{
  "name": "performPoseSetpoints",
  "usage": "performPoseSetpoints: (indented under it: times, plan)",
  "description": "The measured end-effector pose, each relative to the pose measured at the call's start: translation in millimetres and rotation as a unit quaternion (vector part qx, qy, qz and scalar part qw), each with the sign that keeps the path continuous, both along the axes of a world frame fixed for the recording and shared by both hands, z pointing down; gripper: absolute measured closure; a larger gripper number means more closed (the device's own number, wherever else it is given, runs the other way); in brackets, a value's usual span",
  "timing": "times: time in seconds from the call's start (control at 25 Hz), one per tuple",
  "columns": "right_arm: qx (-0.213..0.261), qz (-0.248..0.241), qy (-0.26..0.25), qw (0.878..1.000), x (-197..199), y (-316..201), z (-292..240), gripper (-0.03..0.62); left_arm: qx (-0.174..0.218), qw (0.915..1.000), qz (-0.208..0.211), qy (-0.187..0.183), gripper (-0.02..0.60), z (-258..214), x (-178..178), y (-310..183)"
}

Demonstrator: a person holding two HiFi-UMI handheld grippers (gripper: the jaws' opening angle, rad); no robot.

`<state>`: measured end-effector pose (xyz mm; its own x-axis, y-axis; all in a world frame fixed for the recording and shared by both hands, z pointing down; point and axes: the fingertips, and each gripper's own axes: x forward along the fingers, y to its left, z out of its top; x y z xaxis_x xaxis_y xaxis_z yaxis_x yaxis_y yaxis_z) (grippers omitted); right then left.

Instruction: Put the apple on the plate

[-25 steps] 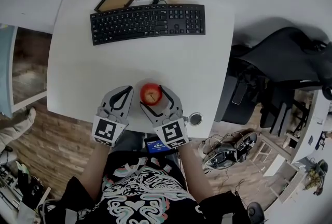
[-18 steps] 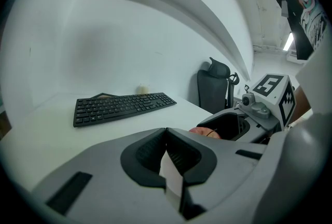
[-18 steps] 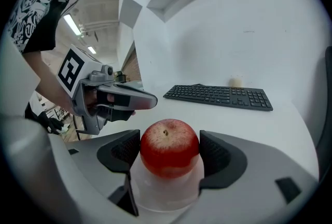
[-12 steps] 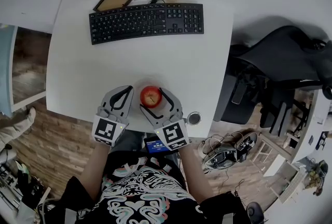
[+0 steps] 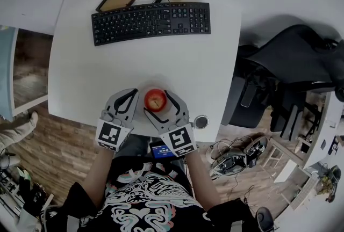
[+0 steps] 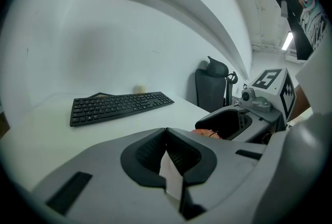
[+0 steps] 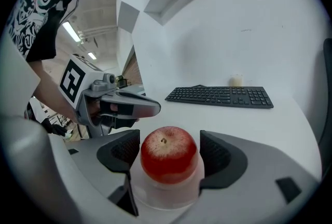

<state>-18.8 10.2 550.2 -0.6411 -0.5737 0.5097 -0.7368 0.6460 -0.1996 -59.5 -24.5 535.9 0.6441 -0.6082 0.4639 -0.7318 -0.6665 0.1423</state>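
My head view looks steeply down from high above the desk (image 5: 102,70), with the keyboard (image 5: 151,22) at the far side. The camera on the left gripper (image 5: 127,96) sits low and close behind its jaws, facing the keyboard, which lies well ahead. The one on the right gripper (image 5: 156,101) does the same. All three views share the keyboard, and each gripper view catches the other gripper at its side.
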Motion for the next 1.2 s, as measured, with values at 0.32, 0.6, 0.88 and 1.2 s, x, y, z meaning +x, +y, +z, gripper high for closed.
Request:
performPoseSetpoints:
  times: [0.32, 0.6, 0.88, 1.2]
  plan:
    - [0.018, 0.026, -0.053, 0.998, 9.8, -11.7, -37.1, 0.247, 0.022, 0.9995, 0.006, 0.024, 0.569, -18.0, 1.7, -6.1]
    - [0.081, 0.064, 0.033, 0.994, 35.6, -18.1, -51.3, 0.566, 0.052, 0.9978, 0.014, 0.04, 0.569, -37.3, 8.2, -12.6]
    - [0.115, 0.098, 0.019, 0.988, 45.9, -18.9, -79.3, 0.566, 0.06, 0.9975, 0.027, 0.027, 0.569, -55.9, 6.0, -11.5]
    - [0.101, 0.186, 0.029, 0.977, 79.7, -14.1, -103.4, 0.566, 0.103, 0.9936, 0.02, 0.041, 0.569, -94.2, 1.1, -12.1]
